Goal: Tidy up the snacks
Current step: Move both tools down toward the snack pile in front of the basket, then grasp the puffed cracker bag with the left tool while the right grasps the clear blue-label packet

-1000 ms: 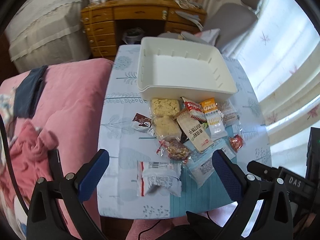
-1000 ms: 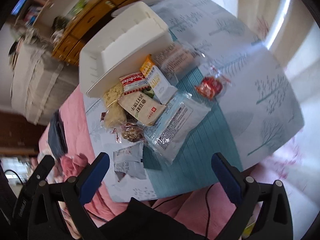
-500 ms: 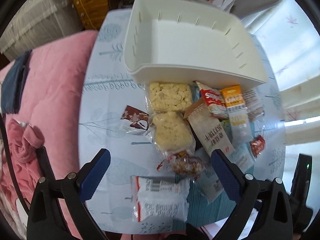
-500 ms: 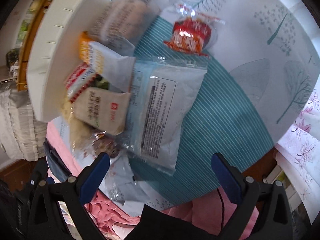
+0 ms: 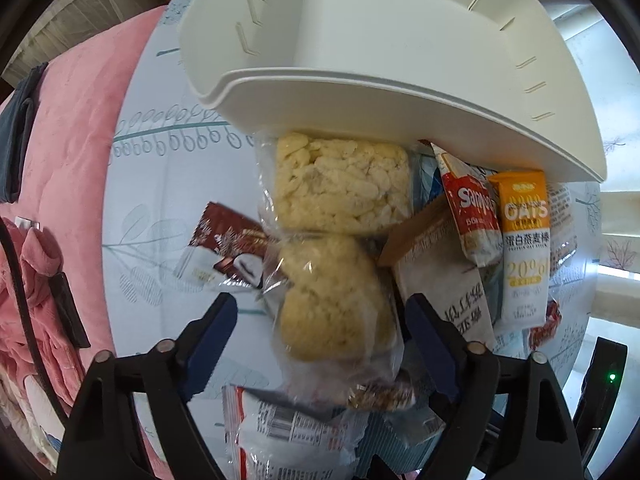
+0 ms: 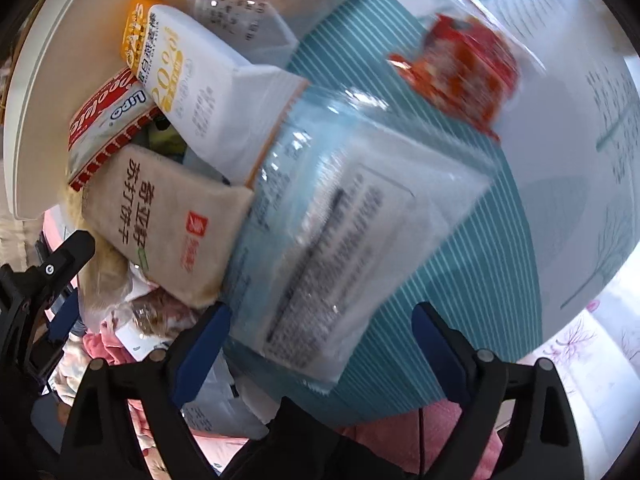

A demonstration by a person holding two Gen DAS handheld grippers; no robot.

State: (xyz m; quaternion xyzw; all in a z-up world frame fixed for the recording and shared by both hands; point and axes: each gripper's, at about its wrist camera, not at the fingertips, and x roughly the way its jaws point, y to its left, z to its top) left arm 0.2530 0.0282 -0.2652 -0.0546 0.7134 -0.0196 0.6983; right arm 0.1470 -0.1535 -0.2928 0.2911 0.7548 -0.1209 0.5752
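Item 1, left gripper (image 5: 320, 316): I am bringing it nearly straight down over the nearer clear-wrapped pale yellow puffed-rice cake (image 5: 332, 300). Its jaws have just been closing but are standing spread, with the cake between them and neither blue pad pressing on the wrapper.

Item 2, right gripper (image 6: 320, 328): I am lowering it, tilted, over the flat clear plastic pouch with a printed white label (image 6: 336, 248). Its jaws have just been narrowing slightly and are standing wide; the pouch's near edge is lying between them, ungripped.

Item 3, white rectangular plastic bin (image 5: 400, 92): sitting at 12 o'clock from the pile in the left view, nothing showing inside it.

Item 4, remaining stock on the leaf-printed tablecloth (image 5: 160, 184): a second rice cake (image 5: 340, 184) at 12 o'clock from the first and touching it; brown chocolate wrapper (image 5: 228, 248) at 10 o'clock; beige cracker pack (image 6: 168, 216), red-and-white biscuit pack (image 6: 108, 124) and orange-and-white oats bar (image 6: 176, 68) overlapping at 10 to 11 o'clock from the pouch; red crinkled sweet packet (image 6: 464, 64) at 1 o'clock.

Risks, as I am judging them: the slick, loose wrappers may slip or bunch. The cake may crumble under a hard squeeze. The beige pack, overlapping the pouch's edge, may be dragged along as the pouch lifts.
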